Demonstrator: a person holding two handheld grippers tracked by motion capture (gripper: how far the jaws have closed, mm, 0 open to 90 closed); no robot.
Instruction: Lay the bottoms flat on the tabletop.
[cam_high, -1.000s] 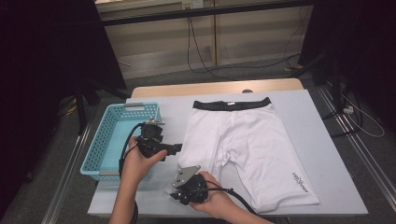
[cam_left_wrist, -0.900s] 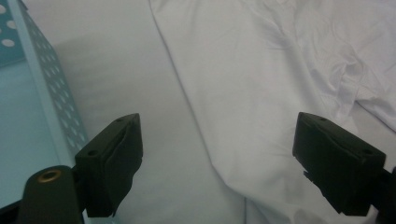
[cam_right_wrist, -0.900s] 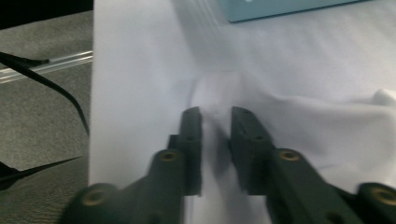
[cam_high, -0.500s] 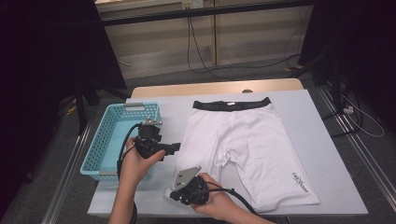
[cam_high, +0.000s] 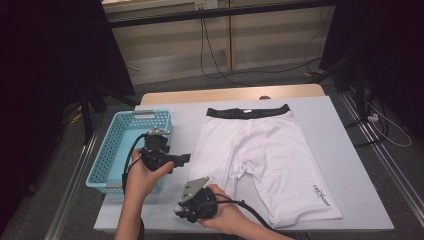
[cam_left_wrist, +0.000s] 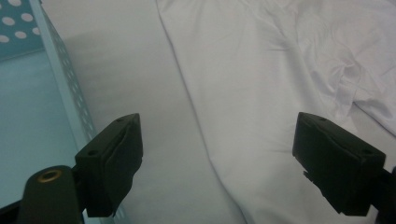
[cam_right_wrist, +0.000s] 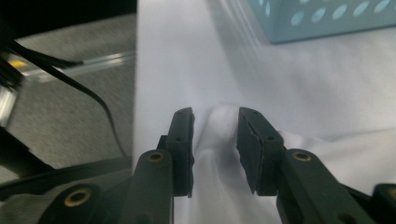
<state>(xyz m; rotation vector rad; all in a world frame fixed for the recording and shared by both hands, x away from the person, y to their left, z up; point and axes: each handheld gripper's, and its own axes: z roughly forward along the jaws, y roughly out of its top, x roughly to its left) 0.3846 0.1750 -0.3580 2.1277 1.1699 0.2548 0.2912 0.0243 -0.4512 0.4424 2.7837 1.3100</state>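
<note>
Lying flat on the white-covered bench (cam_high: 345, 145), the white shorts (cam_high: 270, 160) are spread with the black waistband (cam_high: 248, 112) at the far edge and both legs pointing toward the person. A small dark logo (cam_high: 320, 194) sits near the hem of the leg on the right side of the high view. A light-blue perforated basket (cam_high: 116, 145) stands on the bench just beside the shorts, on their left side in the high view.

The left hand-held gripper (cam_high: 176, 159) is held over the bench between the basket and the near-left leg of the shorts. In the left gripper view its jaws stand wide apart with nothing between them; below lie the outer edge of that leg (cam_left_wrist: 224, 107) and the basket wall (cam_left_wrist: 60, 79).

The right hand-held gripper (cam_high: 184, 209) is held low at the near edge of the bench, at the hem of the same leg. In the right gripper view a raised fold of white cloth (cam_right_wrist: 218, 122) stands between its jaws. The jaws have just been opening from a tighter closure and now stand narrowly apart. The fold touches the inner face of each jaw, but whether the pads still press on it cannot be told. The basket corner (cam_right_wrist: 322, 18) shows beyond.
</note>
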